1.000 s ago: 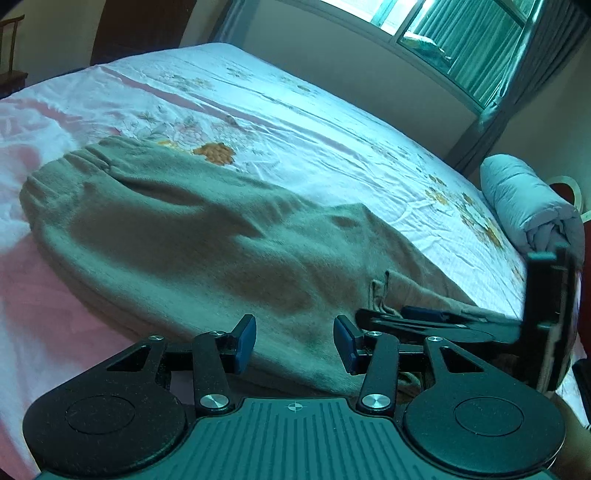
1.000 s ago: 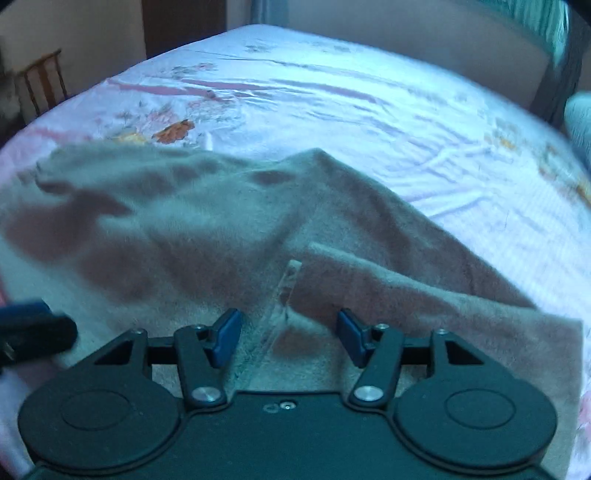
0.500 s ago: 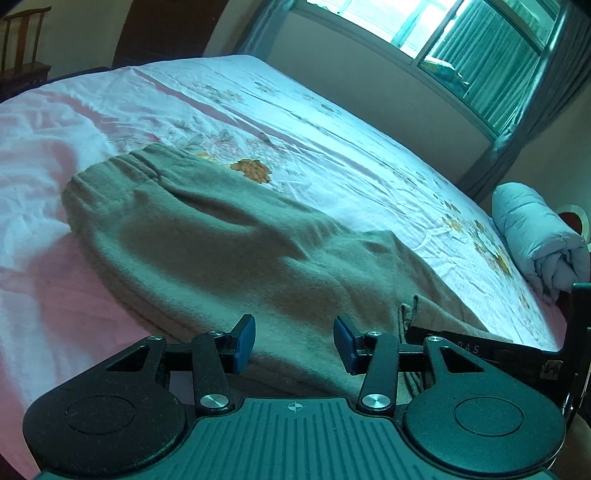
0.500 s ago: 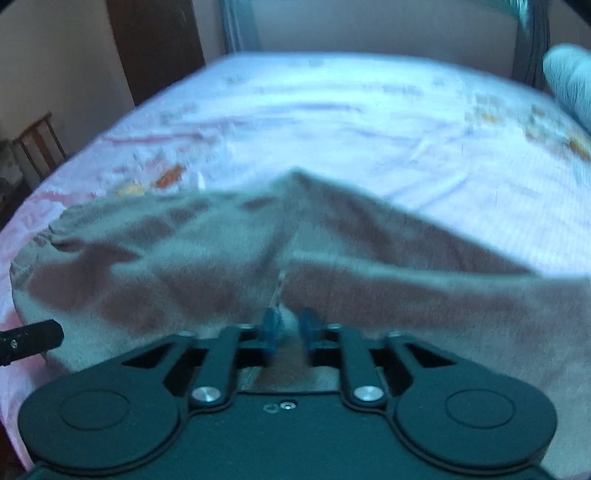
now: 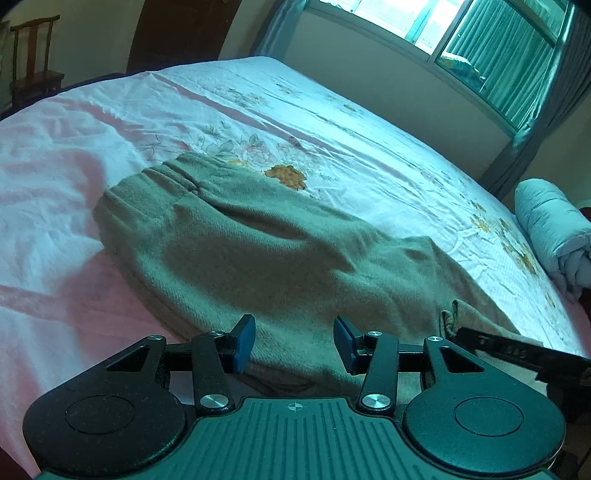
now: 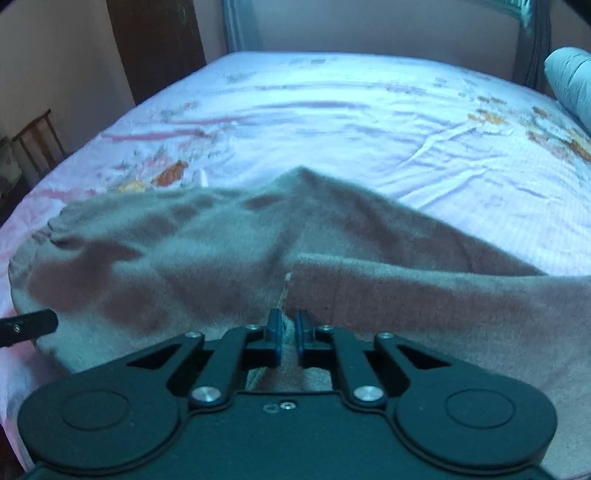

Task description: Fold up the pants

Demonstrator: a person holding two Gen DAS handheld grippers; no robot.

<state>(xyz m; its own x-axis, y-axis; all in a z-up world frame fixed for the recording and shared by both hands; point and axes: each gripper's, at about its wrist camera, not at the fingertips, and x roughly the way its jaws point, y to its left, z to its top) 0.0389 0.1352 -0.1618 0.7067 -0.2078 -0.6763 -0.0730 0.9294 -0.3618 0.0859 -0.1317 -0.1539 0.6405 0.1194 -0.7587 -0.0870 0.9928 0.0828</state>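
One pair of grey-green fleece pants (image 5: 280, 258) lies spread across the near half of a wide bed covered by a white and pink flowered sheet (image 5: 332, 147). Its gathered waistband sits at the far left, and the legs run off toward the near right. In the right wrist view the same pants (image 6: 184, 266) show one leg laid over the other, with a seam edge running down toward the camera.

Two grippers are at work. The right gripper (image 6: 288, 336) has its blue-padded fingers drawn together on a pinch of the pants fabric at that seam, at the near edge of the garment. From the left wrist view, the right gripper (image 5: 517, 350) appears as a dark bar at the near right, with a small tuft of cloth standing up at its tip. The left gripper (image 5: 293, 341) hovers over the near edge of the pants with its fingers wide apart and nothing between them.

No containers show.

One rolled pale blue quilt (image 5: 554, 229) rests at the far right edge of the bed. One dark wooden chair (image 5: 33, 59) stands by the wall at the far left, beside a dark wooden door (image 5: 177, 33). A window with teal curtains (image 5: 498, 55) fills the far right wall.

A second ago the right gripper's fingers stood apart over the seam; they have since closed on it. The left gripper has pulled back a little, so more of the bed shows, and its fingers remain apart.
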